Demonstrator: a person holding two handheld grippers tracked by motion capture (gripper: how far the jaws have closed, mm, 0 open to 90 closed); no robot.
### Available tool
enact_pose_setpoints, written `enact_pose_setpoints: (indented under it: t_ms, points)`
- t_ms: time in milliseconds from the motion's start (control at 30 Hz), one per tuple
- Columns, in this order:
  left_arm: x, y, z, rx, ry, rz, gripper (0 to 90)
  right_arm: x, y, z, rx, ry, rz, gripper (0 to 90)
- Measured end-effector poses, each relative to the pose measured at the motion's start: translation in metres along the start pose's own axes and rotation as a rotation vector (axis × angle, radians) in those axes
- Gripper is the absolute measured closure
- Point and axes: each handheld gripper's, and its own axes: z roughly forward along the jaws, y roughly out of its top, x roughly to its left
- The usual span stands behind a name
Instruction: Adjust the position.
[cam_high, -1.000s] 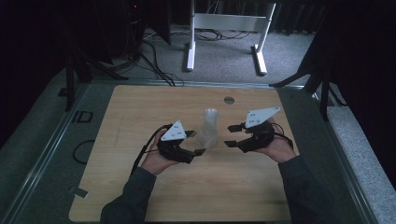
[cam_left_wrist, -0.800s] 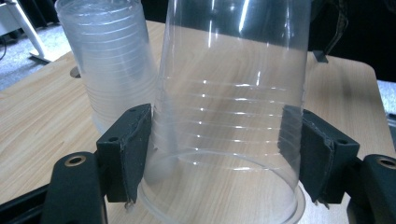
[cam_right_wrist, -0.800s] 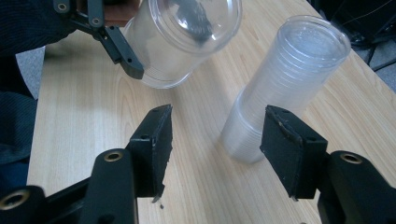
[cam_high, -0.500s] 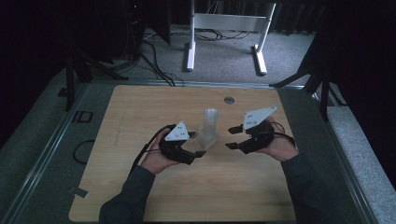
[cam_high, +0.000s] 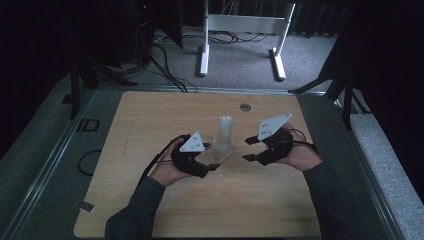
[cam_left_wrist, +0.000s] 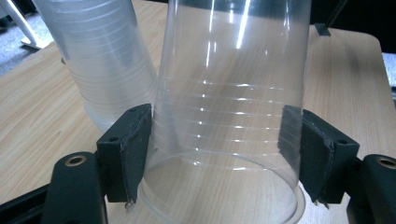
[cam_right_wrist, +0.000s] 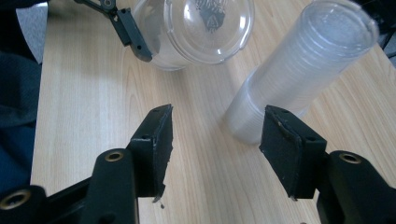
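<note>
The left claw (cam_left_wrist: 219, 154) grips a single clear plastic cup (cam_left_wrist: 229, 93) just beside the upright cup stack (cam_high: 225, 134) on the desk (cam_high: 150, 125), so the empty, gaping right claw (cam_right_wrist: 215, 140) probably takes the stack next.

left gripper (cam_high: 212, 159) jaws clamped; right gripper (cam_high: 248, 149) jaws apart, empty.

Left gripper view: held clear cup (cam_left_wrist: 229, 116) cropped at 12 and 6 o'clock, cup stack (cam_left_wrist: 102, 60) cropped at 12 o'clock and partly hidden behind cup; high view: single cup indistinct against stack.
</note>
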Motion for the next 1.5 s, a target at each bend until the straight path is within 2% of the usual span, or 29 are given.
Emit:
enact_pose_setpoints:
  t_ms: [467,1100,1500]
  points:
    - [-0.007,0.001,0.013,0.077,-0.019,0.047,27.5,0.005,0.006,0.007,0.073,0.019,-0.049,42.1]
    - [-0.014,0.003,0.022,0.102,-0.047,0.068,27.5,0.009,0.017,0.011,0.153,0.045,-0.089,40.6]
    - [-0.017,0.003,0.029,0.142,-0.073,0.09,27.6,0.013,0.023,0.013,0.204,0.064,-0.126,40.0]
